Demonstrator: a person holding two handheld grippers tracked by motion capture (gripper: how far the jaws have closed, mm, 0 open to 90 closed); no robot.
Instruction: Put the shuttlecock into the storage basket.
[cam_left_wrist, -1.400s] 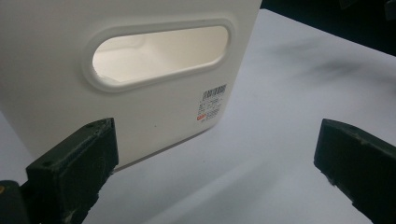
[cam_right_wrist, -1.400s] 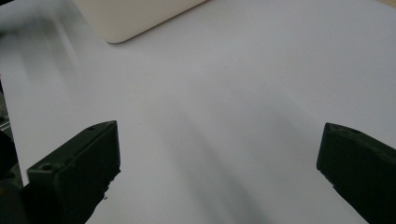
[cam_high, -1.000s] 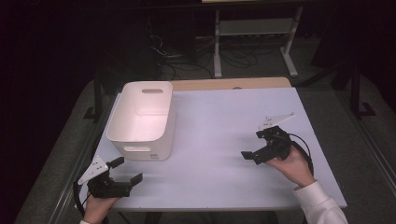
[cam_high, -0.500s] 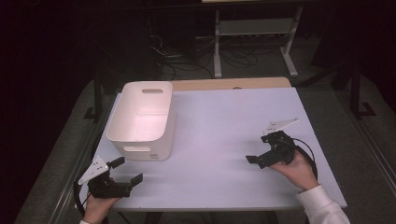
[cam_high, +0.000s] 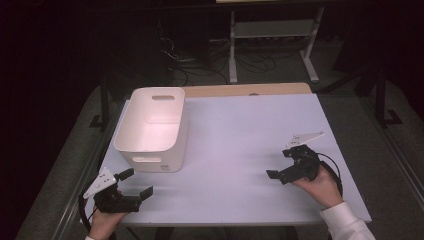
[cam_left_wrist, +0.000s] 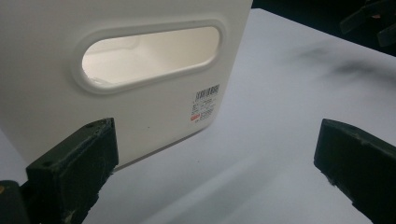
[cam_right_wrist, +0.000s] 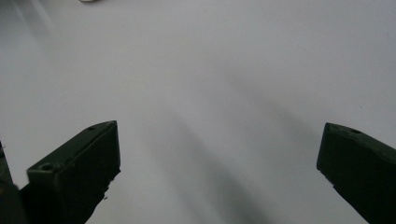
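Observation:
A white plastic bin (cam_high: 150, 127) with handle slots stands empty on the left of the white table (cam_high: 240, 125). My left gripper (cam_high: 136, 182) is held at the near left corner, just in front of the bin, open with nothing between its jaws. In the left gripper view the bin's near wall (cam_left_wrist: 140, 102) with its handle slot and a small label is close ahead, and the left gripper (cam_left_wrist: 215, 158) gapes wide. My right gripper (cam_high: 281, 164) hovers low over the table's right side, open and empty. The right gripper (cam_right_wrist: 219, 163) faces bare table top (cam_right_wrist: 210, 70).
A wooden strip (cam_high: 250, 90) runs along the table's far edge. Behind it stand a metal rack (cam_high: 272, 35) and loose cables on a dark floor. In the left gripper view the other gripper (cam_left_wrist: 369, 23) appears far off at the top right.
My right gripper has drifted toward the near edge and slightly to the right. The left gripper and the bin have stayed put.

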